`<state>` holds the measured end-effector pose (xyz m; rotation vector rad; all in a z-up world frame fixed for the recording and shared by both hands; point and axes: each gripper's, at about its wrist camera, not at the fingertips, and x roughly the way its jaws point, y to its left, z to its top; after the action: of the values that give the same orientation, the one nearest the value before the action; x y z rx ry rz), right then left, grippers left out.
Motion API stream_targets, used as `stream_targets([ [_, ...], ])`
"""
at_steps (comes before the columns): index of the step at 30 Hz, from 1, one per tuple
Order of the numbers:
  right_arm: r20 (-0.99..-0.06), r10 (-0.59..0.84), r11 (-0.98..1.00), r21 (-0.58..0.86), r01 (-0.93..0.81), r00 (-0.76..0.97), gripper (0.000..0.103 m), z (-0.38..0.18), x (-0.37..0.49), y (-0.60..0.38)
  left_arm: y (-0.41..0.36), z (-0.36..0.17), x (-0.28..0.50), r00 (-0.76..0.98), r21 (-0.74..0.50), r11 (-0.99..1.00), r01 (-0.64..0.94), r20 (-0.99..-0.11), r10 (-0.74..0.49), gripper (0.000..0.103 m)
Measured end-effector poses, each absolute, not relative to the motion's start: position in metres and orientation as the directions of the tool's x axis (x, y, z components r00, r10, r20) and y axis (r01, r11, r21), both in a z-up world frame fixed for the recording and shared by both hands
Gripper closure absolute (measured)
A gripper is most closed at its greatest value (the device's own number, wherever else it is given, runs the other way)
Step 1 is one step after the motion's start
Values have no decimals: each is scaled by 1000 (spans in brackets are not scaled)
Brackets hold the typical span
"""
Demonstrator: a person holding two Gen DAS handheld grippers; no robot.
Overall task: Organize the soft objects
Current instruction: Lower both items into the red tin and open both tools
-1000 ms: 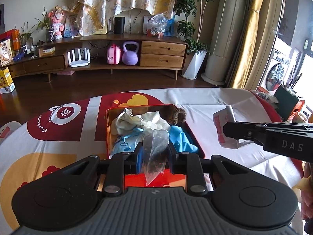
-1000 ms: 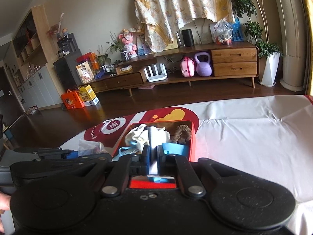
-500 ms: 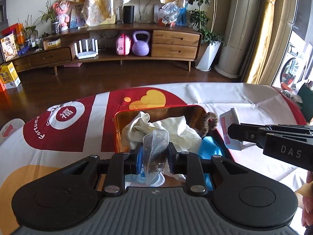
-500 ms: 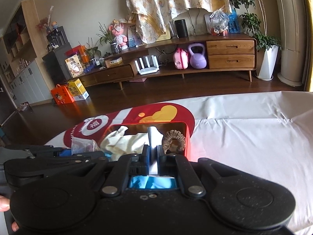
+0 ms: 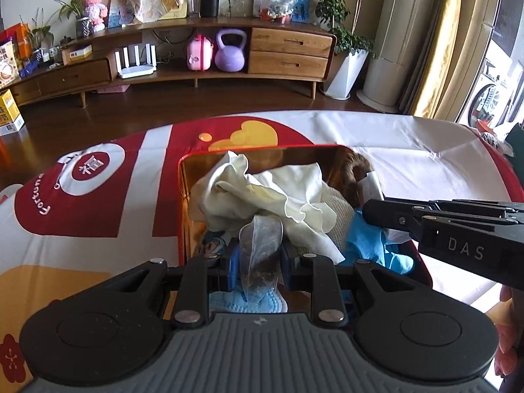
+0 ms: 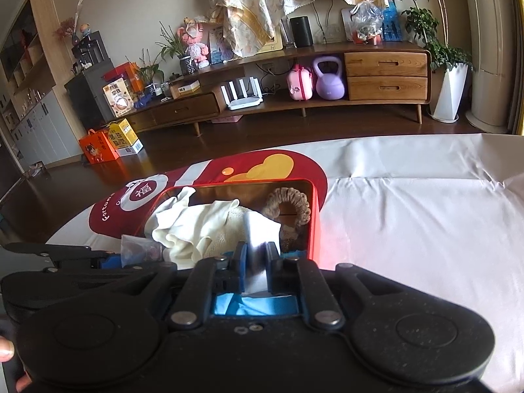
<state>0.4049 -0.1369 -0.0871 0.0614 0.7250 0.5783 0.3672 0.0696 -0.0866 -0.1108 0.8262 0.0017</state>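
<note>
Presently, placing step: my left gripper (image 5: pixel 260 263) clamps a clear plastic pouch (image 5: pixel 260 249), my right gripper (image 6: pixel 254 266), jaws opening, straddles a white tissue packet (image 6: pixel 258 239); both hang over the red tin (image 6: pixel 313 226). Next: lower, let go gently.

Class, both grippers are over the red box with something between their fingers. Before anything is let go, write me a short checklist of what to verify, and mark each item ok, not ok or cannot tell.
1. Left gripper grips the clear plastic bag: ok, pads press on it.
2. Bag hangs over the red box, not the tablecloth: ok.
3. Right gripper has the white packet between its pads: ok, but its jaws are opening.
4. Packet is over the box: ok.
5. Room left in the box: cannot tell; cream cloth, blue glove and brown scrunchie fill it high.
6. Grippers clear of each other: ok, apart.
</note>
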Motion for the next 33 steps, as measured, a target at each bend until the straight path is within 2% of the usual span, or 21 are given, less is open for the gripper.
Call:
stream_targets([
  [9,-611,521,842,256,-475,596,79,-83,401,-142,70,-85,363,683,-122,991,-53,-729,-54,78],
  [20,-602,526,840,258,-477,600,64,-73,386,-156,68,-80,347,681,-144,988,-57,-729,-67,72],
  [22,-600,528,839,257,-480,602,61,-71,382,-157,68,-78,343,685,-153,987,-58,-725,-72,60],
  [23,-597,528,839,254,-482,604,57,-70,380,-158,68,-76,340,691,-158,986,-55,-718,-76,43],
  [24,-597,527,839,251,-483,605,55,-69,378,-159,68,-74,336,702,-158,986,-52,-708,-76,34],
  [26,-597,524,840,243,-486,608,53,-66,374,-159,66,-70,331,713,-147,988,-51,-698,-67,34],
  [30,-581,534,834,245,-494,614,40,-57,363,-165,63,-60,320,727,-133,990,-45,-684,-59,34],
  [33,-568,544,826,235,-512,617,38,-49,351,-169,62,-51,311,738,-121,992,-42,-672,-51,32],
])
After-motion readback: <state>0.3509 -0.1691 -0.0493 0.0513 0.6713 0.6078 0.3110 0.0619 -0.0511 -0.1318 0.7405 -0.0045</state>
